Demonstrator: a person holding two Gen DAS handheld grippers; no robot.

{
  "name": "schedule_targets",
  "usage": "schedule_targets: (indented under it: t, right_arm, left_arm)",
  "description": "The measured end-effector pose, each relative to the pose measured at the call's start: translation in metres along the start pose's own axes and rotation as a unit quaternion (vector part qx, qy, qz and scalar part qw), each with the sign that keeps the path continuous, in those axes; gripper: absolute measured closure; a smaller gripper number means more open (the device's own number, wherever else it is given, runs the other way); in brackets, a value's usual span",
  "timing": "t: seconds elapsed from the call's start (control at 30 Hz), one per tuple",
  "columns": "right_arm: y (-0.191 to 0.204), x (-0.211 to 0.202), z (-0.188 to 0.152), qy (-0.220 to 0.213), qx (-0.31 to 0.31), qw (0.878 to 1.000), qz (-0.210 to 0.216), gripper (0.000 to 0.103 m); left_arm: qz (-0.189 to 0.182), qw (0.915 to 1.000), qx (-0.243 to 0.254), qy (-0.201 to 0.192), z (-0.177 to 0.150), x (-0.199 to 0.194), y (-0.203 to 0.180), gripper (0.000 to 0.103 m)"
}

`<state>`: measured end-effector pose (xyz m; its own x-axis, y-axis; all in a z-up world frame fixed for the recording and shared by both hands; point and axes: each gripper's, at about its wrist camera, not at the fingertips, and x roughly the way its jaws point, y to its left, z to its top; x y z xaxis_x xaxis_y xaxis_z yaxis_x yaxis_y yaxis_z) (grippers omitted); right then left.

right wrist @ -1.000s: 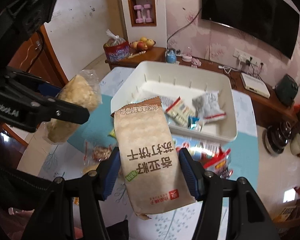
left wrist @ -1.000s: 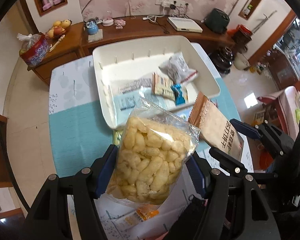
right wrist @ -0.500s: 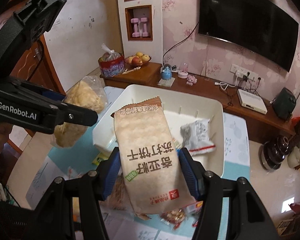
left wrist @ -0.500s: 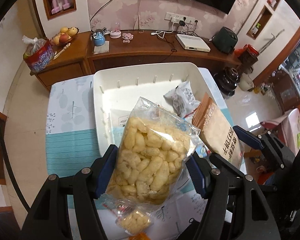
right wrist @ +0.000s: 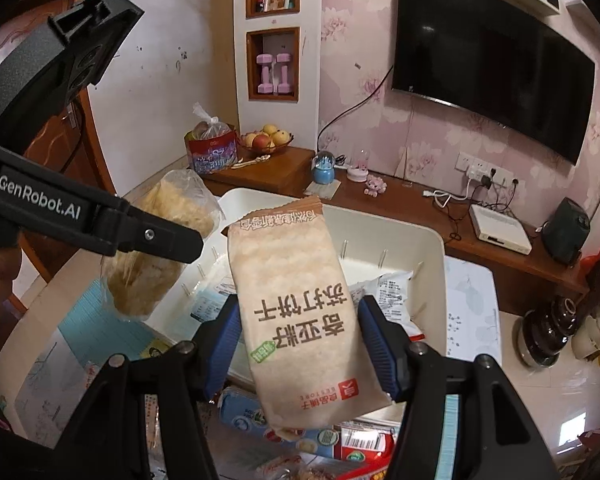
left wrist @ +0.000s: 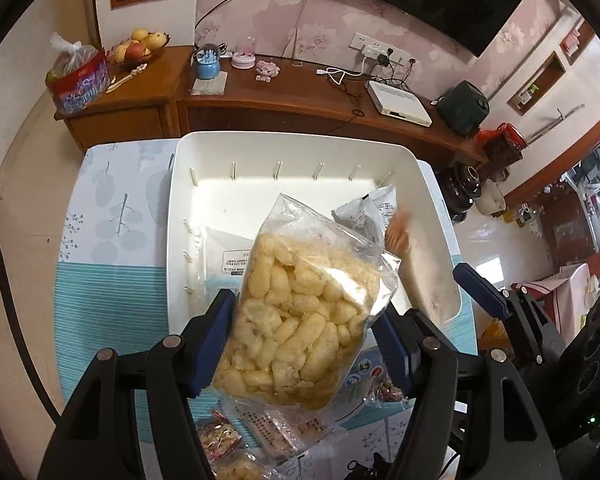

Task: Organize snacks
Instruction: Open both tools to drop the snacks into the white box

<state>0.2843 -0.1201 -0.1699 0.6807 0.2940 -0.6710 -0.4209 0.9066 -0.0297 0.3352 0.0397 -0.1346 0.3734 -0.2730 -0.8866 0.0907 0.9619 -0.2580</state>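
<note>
Over the bin: I have both tongs hanging above the white storage bin (left wrist: 432,184) on the table, each carrying one snack pack
Left tongs: left gripper (left wrist: 306,334) pinching the clear bag of puffed corn snacks (left wrist: 300,312) across its lower half, blue pads pressed into both sides
Right tongs: right gripper (right wrist: 300,336) pinching the soda cracker pack (right wrist: 296,304) across its width, near the lower third
Key relation: bin floor lies ahead of and below both loads; my puffed bag sits over the near left part, the cracker pack to its right, over the near edge
Nearer hand: I judge the left one closer to open floor
Long axes: both packs run along the fingers, free ends pointing away from me toward the bin's far wall
Bin contents: a grey-white pouch (left wrist: 370,216) at the right, a flat pale-blue packet (left wrist: 226,256) at the near left
Loose snacks: more packets on the tablecloth (left wrist: 112,300) under the tongs, not yet sorted
Next move, my guess: lower and release, each pack laid flat
</note>
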Motion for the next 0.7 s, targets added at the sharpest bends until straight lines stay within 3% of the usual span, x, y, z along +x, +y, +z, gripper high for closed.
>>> schedule_targets:
  t: [0.13,0.37,0.7]
  right_arm:
    - [-0.005,0.011,-0.001,0.006,0.007,1.000,0.001,0.044]
    - [-0.012,0.017,-0.002,0.027,0.024,0.999,0.000,0.044]
    - [-0.023,-0.006,-0.008,0.031,0.055,0.998,-0.010,0.044]
  left_arm:
    - [0.004,0.9999,-0.009,0.002,0.004,0.008,0.003,0.035]
    - [0.005,0.9998,-0.015,0.009,0.008,0.008,0.004,0.023]
    - [0.005,0.9998,-0.017,-0.011,-0.004,-0.023,0.007,0.023]
